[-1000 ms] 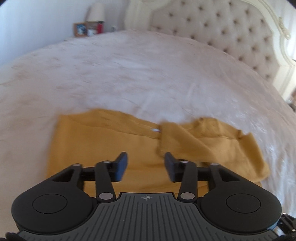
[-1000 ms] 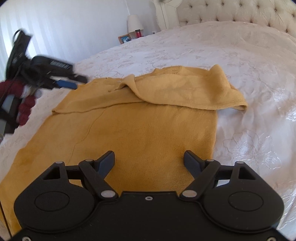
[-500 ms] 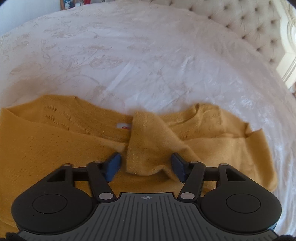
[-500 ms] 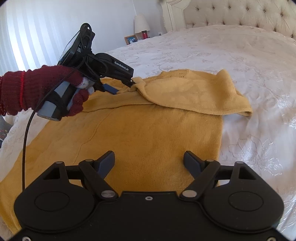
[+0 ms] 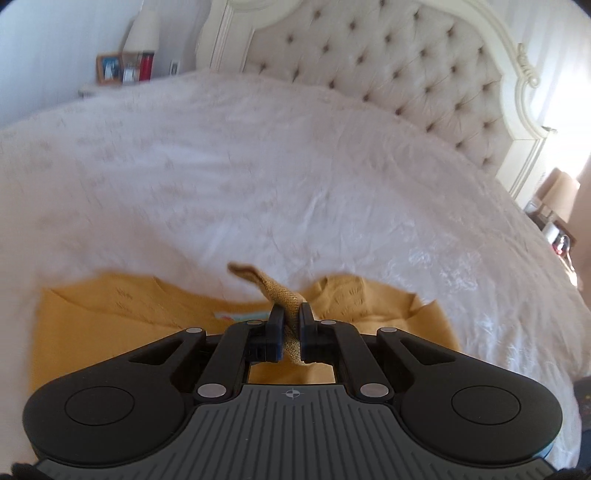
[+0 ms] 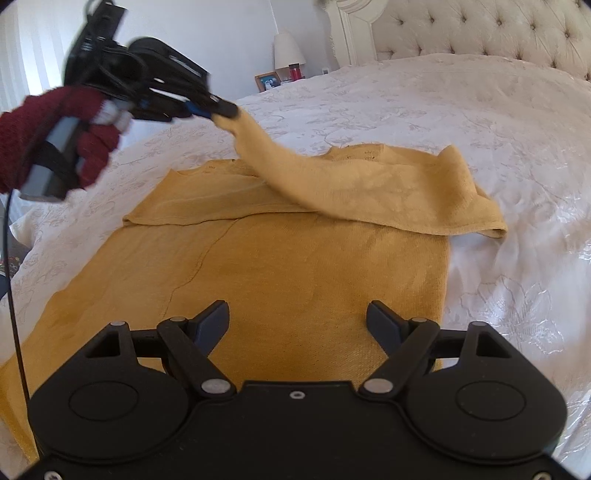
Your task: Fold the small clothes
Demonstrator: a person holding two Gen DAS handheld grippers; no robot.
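A mustard-yellow knit sweater (image 6: 295,266) lies flat on the white bedspread (image 6: 461,110). One sleeve (image 6: 295,173) is pulled up off the body, stretched toward the upper left. My left gripper (image 5: 290,314) is shut on the cuff of that sleeve (image 5: 284,295), which sticks out past the pads; it also shows in the right wrist view, the left gripper (image 6: 221,110) held by a hand in a dark red glove (image 6: 55,136). My right gripper (image 6: 297,319) hovers low over the sweater's lower part, open, nothing between its fingers.
A tufted cream headboard (image 5: 406,74) bounds the bed at the back. A nightstand with a lamp (image 5: 142,33), a picture frame and a red bottle stands at the far left corner. Another lamp (image 5: 559,192) is at the right. A black cable (image 6: 14,280) hangs from the left gripper.
The left gripper came down on the sleeve cuff, shut on it, and lifted it up off the sweater. The right gripper kept still.
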